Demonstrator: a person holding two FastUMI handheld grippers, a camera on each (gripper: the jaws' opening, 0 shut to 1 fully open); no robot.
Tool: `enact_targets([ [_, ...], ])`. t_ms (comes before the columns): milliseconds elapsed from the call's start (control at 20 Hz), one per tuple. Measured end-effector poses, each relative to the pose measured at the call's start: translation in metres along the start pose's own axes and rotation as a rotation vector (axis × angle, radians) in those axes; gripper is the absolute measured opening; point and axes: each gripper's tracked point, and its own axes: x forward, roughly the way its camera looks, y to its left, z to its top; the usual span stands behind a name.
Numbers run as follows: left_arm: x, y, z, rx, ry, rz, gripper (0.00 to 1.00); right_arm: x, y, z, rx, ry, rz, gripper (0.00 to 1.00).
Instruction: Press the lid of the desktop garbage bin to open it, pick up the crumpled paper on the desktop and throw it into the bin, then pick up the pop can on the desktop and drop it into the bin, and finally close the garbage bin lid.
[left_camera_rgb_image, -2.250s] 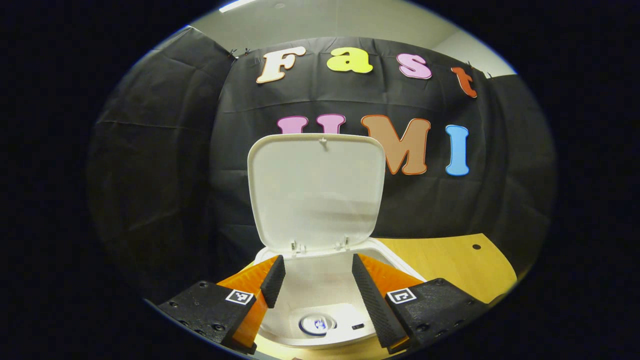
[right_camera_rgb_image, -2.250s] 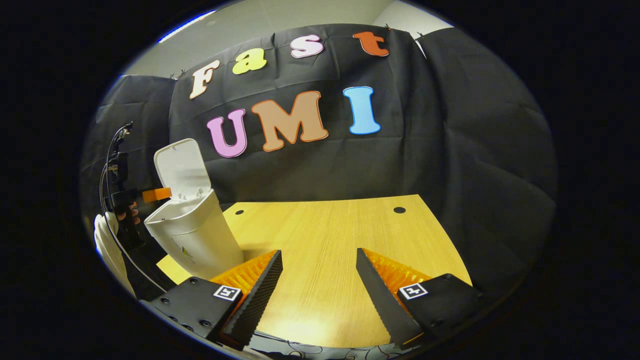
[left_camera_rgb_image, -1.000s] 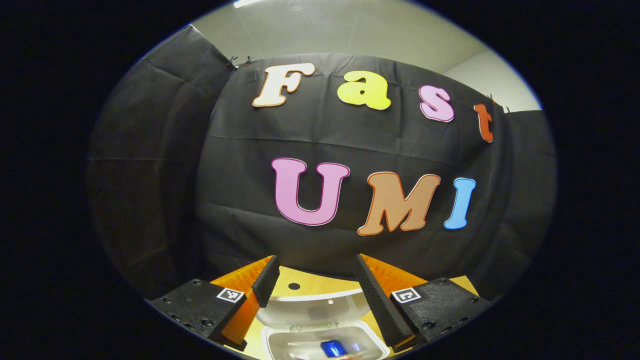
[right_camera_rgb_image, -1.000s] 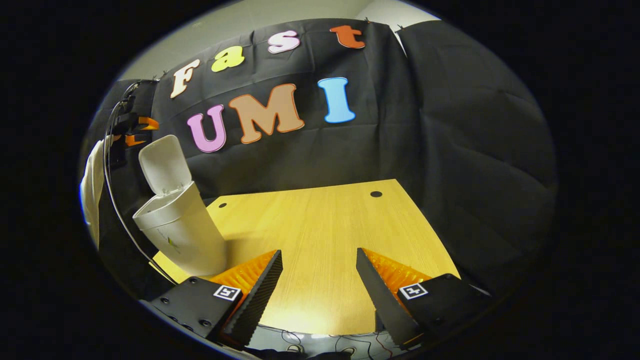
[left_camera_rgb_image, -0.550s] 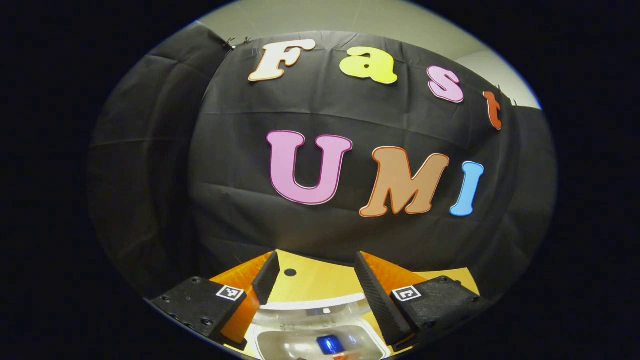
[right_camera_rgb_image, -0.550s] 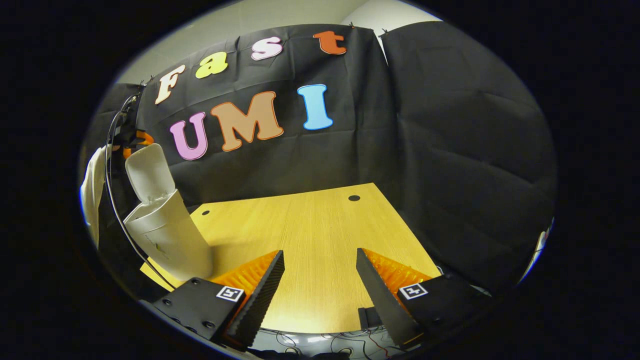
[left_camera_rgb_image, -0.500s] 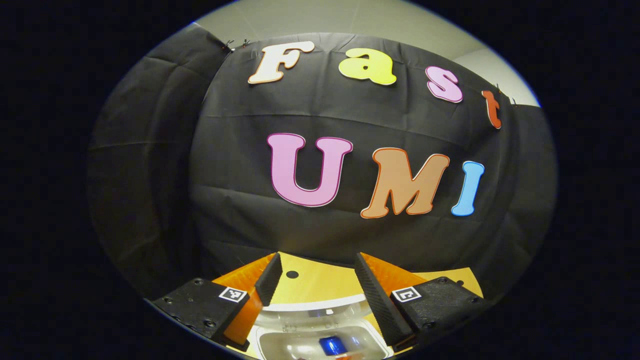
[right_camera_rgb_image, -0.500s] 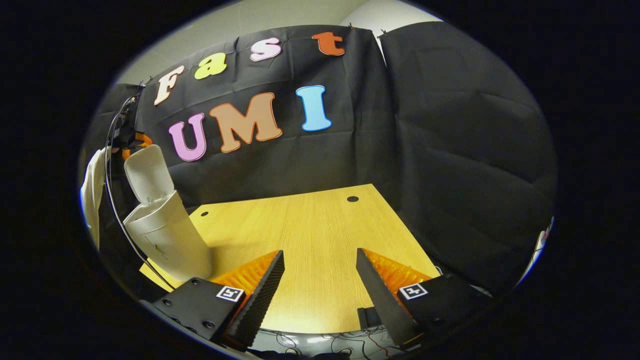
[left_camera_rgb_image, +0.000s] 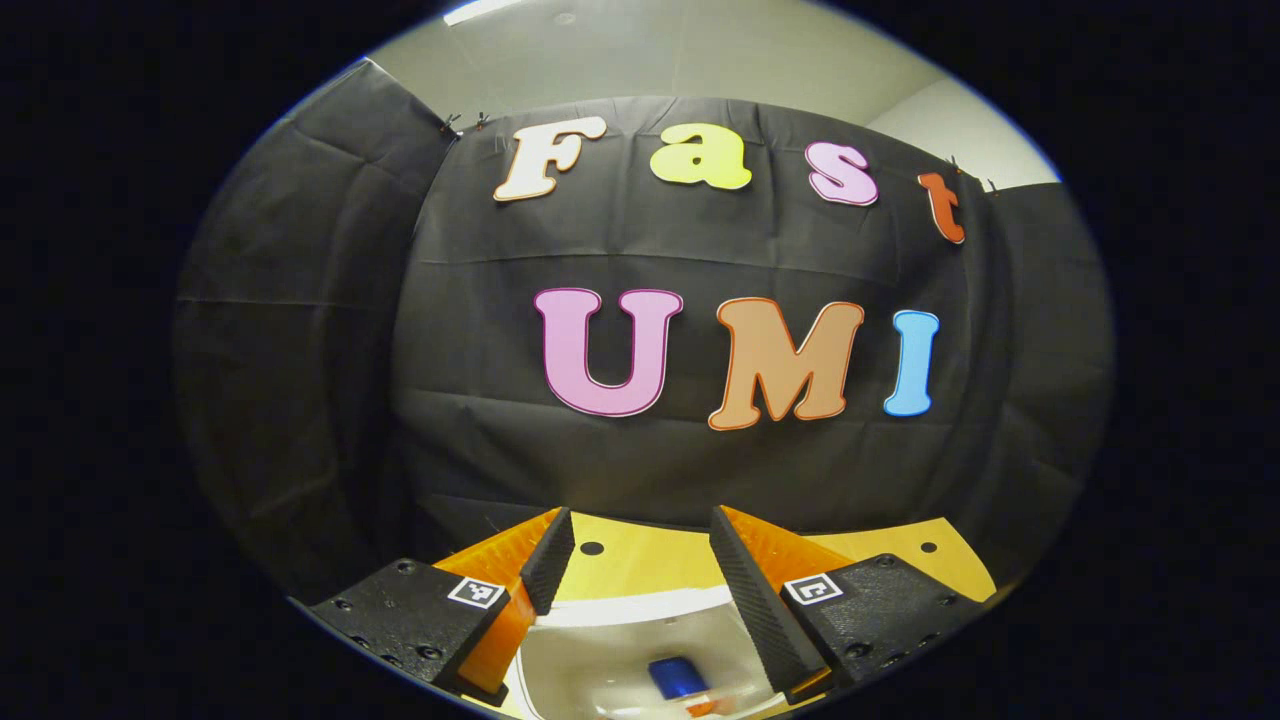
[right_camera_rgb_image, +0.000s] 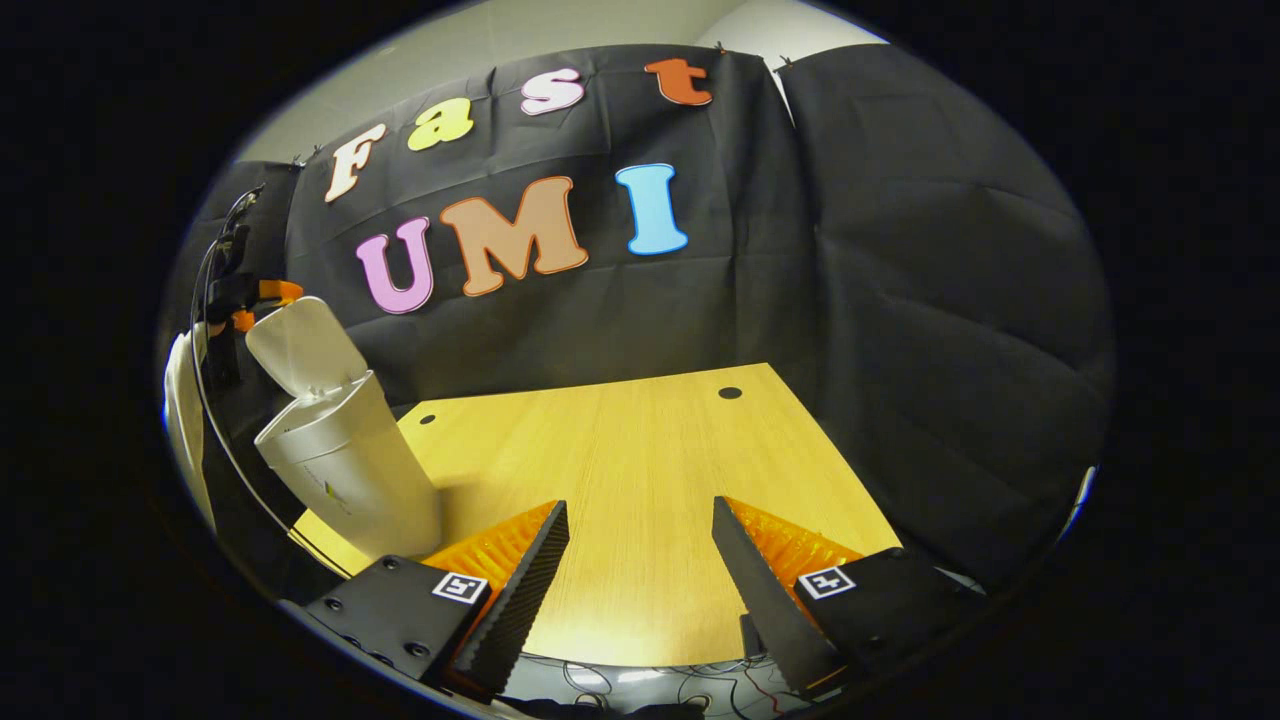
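Observation:
The white bin (right_camera_rgb_image: 350, 480) stands at the table's left edge with its lid (right_camera_rgb_image: 300, 348) raised and leaning back. In the left gripper view I look down past the lid (left_camera_rgb_image: 620, 640) into the bin, where the blue pop can (left_camera_rgb_image: 678, 677) lies. My left gripper (left_camera_rgb_image: 635, 520) is open with nothing between its fingers. In the right gripper view the left gripper (right_camera_rgb_image: 255, 298) hovers just above the lid's top edge. My right gripper (right_camera_rgb_image: 640, 508) is open and empty above the table's near edge, well to the right of the bin.
The wooden table (right_camera_rgb_image: 620, 450) has small round holes near its far edge. A person's white sleeve (right_camera_rgb_image: 183, 400) and a black cable (right_camera_rgb_image: 215, 400) hang left of the bin. Loose wires lie below the table's near edge. Black cloth walls close in the back and right.
My left gripper has risen from the bin's mouth to above the lid's top edge, still open. The right gripper has stayed open and only swung slightly.

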Motion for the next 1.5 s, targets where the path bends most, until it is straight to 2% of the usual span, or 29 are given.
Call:
enact_targets([
  [100, -0.011, -0.004, -0.020, 0.031, 0.001, -0.004, 0.82, 0.002, 0.008, -0.001, -0.005, 0.006, 0.016, 0.96],
  [150, -0.015, -0.003, -0.033, 0.029, 0.013, -0.005, 0.89, 0.003, 0.012, -0.001, -0.010, 0.008, 0.023, 0.96],
  [200, -0.019, -0.002, -0.047, 0.022, 0.033, 0.001, 0.86, 0.004, 0.015, -0.002, -0.017, 0.009, 0.029, 0.96],
  [250, -0.023, -0.001, -0.061, 0.013, 0.048, 0.008, 0.90, 0.006, 0.017, -0.002, -0.025, 0.010, 0.032, 0.96],
  [300, -0.026, 0.000, -0.072, 0.002, 0.057, 0.010, 0.88, 0.006, 0.018, -0.003, -0.031, 0.011, 0.034, 0.96],
  [500, -0.036, -0.001, -0.113, -0.002, 0.105, 0.019, 0.90, 0.012, 0.028, -0.002, -0.033, 0.023, 0.052, 0.96],
  [800, -0.038, 0.003, -0.139, 0.035, 0.143, 0.039, 0.89, 0.023, 0.052, -0.003, -0.053, 0.035, 0.093, 0.96],
  [850, -0.039, 0.004, -0.135, 0.044, 0.099, 0.043, 0.89, 0.025, 0.056, -0.004, -0.057, 0.040, 0.099, 0.96],
  [1050, -0.037, 0.004, -0.136, 0.048, 0.048, 0.063, 0.87, 0.030, 0.059, -0.008, -0.064, 0.059, 0.105, 0.96],
  [1300, -0.037, 0.006, -0.132, 0.110, -0.018, 0.068, 0.87, 0.036, 0.058, -0.011, -0.049, 0.078, 0.099, 0.96],
  [1400, -0.038, 0.009, -0.135, 0.106, -0.044, 0.084, 0.91, 0.037, 0.059, -0.011, -0.044, 0.081, 0.098, 0.96],
  [1500, -0.036, 0.009, -0.138, 0.095, -0.052, 0.101, 0.90, 0.039, 0.059, -0.013, -0.043, 0.088, 0.098, 0.96],
])
